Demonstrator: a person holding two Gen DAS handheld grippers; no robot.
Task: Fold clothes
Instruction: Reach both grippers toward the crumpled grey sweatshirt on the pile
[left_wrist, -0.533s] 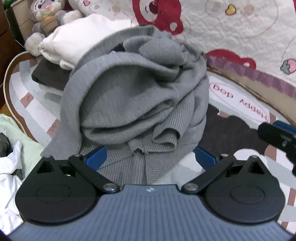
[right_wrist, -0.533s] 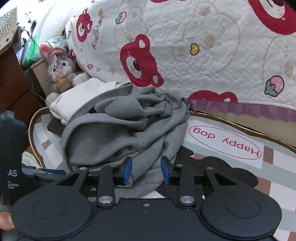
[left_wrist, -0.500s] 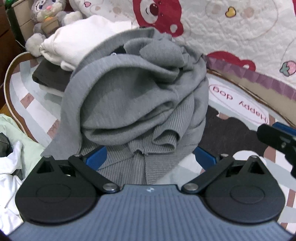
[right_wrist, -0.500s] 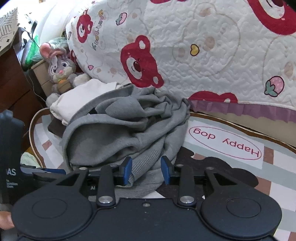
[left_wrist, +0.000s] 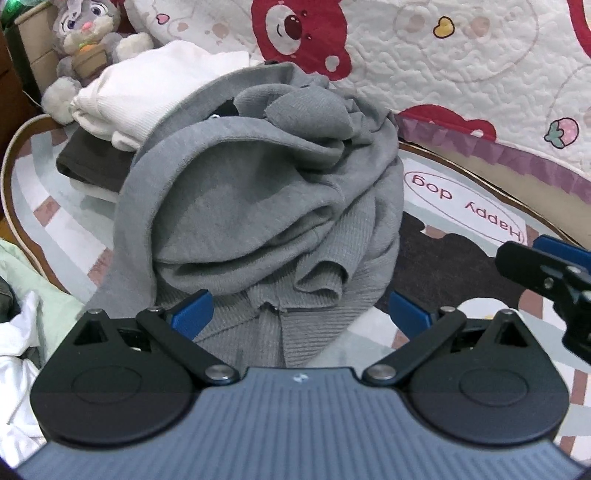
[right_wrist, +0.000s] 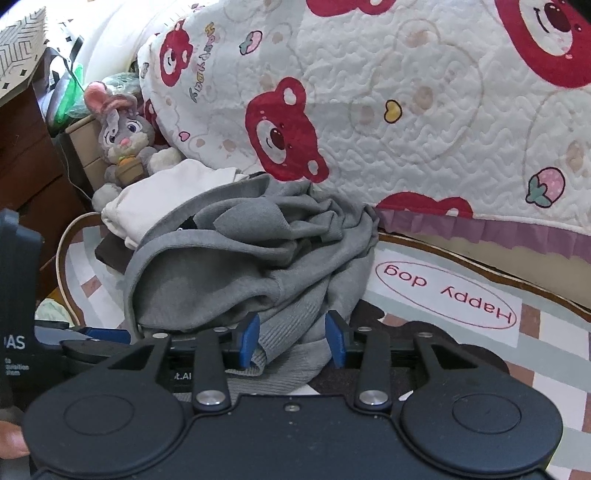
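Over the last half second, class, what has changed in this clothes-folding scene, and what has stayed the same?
Almost nothing changed. The left gripper stays wide open, its blue fingers either side of the grey sweater. The right gripper stays part-open over the ribbed hem, gripping nothing. The sweater is still crumpled on the rug.

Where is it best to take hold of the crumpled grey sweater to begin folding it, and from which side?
Probably the ribbed hem of the grey sweater. It is the one free edge that hangs out of the heap at the near side, while the rest is bunched up. Come from the near side, low over the rug; the left tongs stand wide open around it.
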